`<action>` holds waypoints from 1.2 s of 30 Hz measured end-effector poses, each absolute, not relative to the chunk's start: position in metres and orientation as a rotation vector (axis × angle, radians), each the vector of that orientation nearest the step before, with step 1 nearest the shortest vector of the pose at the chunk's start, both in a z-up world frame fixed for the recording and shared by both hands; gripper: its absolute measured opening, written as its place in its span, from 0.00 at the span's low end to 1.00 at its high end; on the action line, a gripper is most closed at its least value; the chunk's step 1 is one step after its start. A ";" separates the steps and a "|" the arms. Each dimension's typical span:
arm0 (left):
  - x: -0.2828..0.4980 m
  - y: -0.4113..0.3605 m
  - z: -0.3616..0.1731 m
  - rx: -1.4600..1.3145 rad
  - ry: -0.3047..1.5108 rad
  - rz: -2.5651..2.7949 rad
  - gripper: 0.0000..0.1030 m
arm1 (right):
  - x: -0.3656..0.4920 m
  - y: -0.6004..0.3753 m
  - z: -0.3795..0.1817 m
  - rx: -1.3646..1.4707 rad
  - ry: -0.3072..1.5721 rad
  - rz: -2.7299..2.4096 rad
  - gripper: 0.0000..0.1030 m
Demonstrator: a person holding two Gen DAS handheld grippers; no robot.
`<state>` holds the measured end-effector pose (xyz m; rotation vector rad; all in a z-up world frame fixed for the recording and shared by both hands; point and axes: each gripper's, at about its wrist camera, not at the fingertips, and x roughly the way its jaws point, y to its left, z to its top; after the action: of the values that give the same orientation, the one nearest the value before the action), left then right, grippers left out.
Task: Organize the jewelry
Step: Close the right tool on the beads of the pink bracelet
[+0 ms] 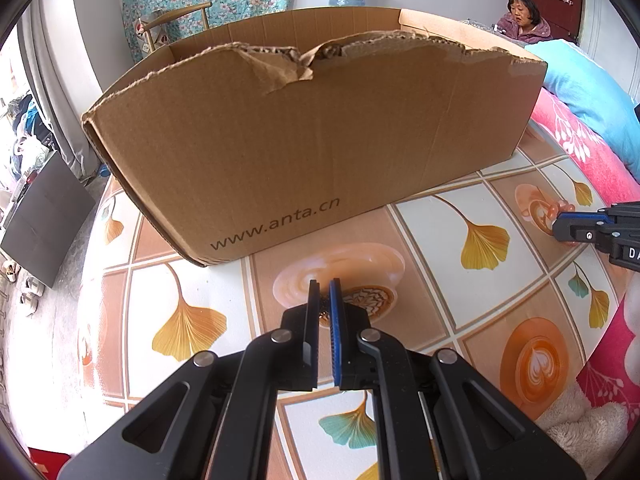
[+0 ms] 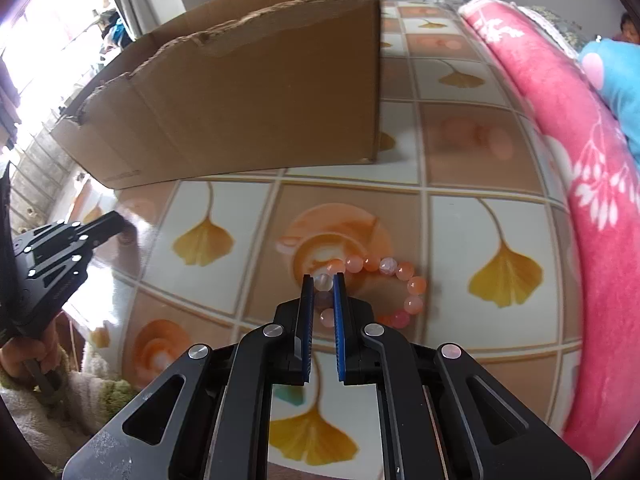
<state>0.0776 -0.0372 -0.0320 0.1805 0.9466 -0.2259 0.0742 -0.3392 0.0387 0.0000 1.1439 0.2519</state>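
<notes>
The right hand-held gripper (image 2: 323, 282) is closing its two blue-padded fingers on a bead bracelet (image 2: 382, 286) that is lying on the surface (image 2: 448, 152), and a pale bead at the near-left of the ring is sitting between the fingertips, so the jaws are pinching the bracelet rather than hanging free. Gripping a single bead makes sense, since the round, glossy beads, in orange, pink and milky white, are strung into a loose loop that would slide away under a flat push. The rest of the loop is curving off to the right, resting on the slick, shiny cloth printed with ginkgo leaves and coffee cups. The left hand-held gripper (image 1: 324, 285) is hovering just above the same cloth with its fingers nearly together; something small and golden seems to be sitting low in the narrow gap, though the view is too dark there to say whether it is being held. Behind both tools the cardboard box (image 1: 304, 148) is standing open, its top edge torn and ragged, its corrugated wall plain brown with a printed web address, and it is probably serving as the place the jewelry goes, being close enough to reach. A fluffy pink blanket (image 2: 568, 168) is bordering the surface on the right.
</notes>
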 end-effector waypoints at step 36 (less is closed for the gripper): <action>0.077 -0.038 -0.032 0.183 0.945 -0.226 0.04 | 0.071 -0.310 0.034 -0.013 1.153 0.324 0.07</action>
<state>0.0774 -0.0376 -0.0323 0.1833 0.9449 -0.2261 0.0714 -0.3098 0.0337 -0.0134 1.1532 0.3240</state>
